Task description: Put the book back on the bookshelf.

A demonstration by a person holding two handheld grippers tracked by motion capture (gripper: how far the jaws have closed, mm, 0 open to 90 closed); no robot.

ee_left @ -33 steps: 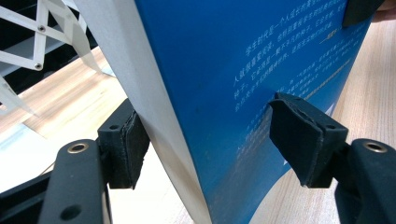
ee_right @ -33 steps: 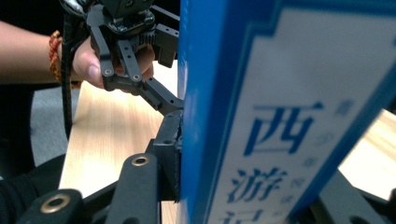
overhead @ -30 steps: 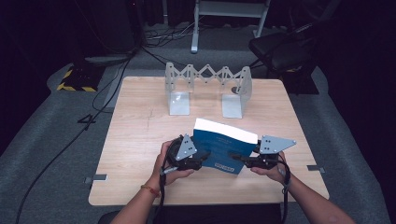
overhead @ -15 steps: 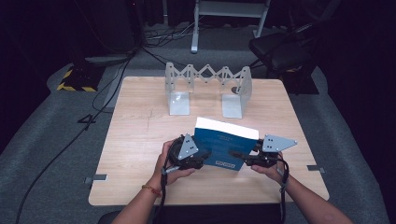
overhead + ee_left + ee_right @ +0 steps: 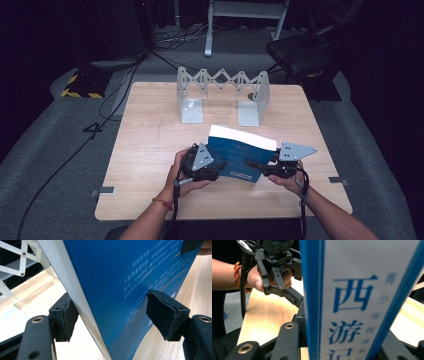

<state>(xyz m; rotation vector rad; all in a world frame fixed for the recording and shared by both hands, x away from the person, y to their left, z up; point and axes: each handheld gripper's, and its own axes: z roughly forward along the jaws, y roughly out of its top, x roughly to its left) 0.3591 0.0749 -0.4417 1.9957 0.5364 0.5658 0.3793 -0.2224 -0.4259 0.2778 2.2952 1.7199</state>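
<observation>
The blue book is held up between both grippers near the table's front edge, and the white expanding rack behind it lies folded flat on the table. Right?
Not quite: in the high view the white expanding rack stands upright and stretched out. The rest holds.

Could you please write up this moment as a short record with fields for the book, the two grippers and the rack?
book: blue book, held tilted above the table
left gripper: jaws either side of the book's edge, pads not pressing on it
right gripper: jaws closed on the book's spine end
rack: white folding book rack, standing at the table's far side, apart from the book
</observation>
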